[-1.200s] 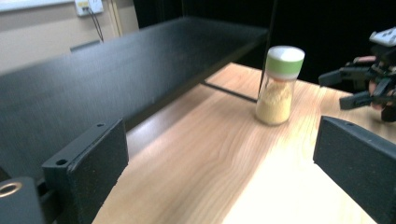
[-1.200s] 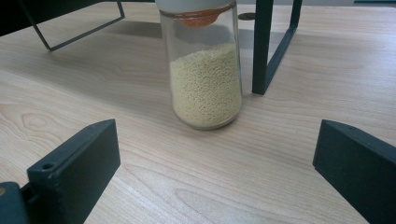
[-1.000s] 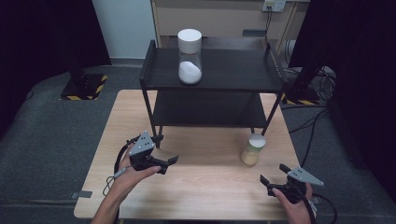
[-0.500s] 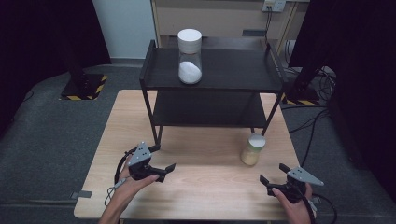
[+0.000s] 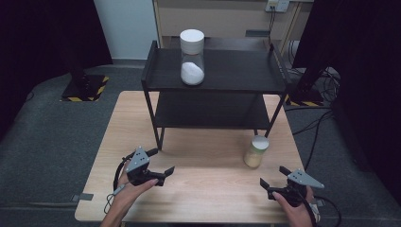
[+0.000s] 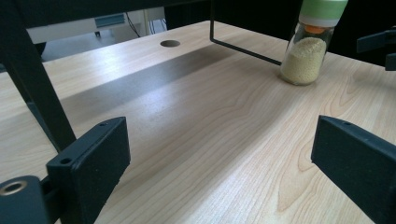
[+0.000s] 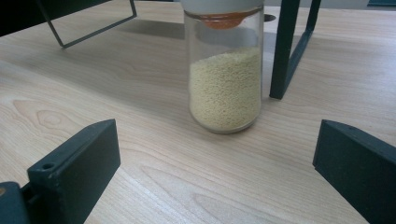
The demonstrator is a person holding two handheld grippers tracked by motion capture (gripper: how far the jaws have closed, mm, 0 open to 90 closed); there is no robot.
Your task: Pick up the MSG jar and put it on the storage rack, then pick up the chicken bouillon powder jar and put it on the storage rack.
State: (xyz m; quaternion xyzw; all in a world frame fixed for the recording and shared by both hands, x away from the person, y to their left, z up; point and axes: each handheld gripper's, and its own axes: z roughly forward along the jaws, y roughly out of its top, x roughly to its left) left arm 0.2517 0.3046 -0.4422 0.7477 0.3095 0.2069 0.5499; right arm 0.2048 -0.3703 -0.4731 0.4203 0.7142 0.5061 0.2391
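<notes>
A glass jar of yellow grains with a pale lid stands on the wooden table, just in front of the black shelf's right front leg. It sits close ahead in the right gripper view as the grain jar, and far right in the left gripper view as the same jar. My left gripper hovers open at the front left, its jaws wide apart over bare wood. My right gripper is open at the front right, the jaws spread wide with the jar a short way beyond them.
A black two-tier shelf stands at the back of the table; its legs and floor bar are near the jar. A tall jar of white powder rests on the top tier. Cables lie on the floor at right.
My left gripper has drawn back from the shelf's left leg toward the front edge of the table, still open. The right gripper and both jars have not moved.
</notes>
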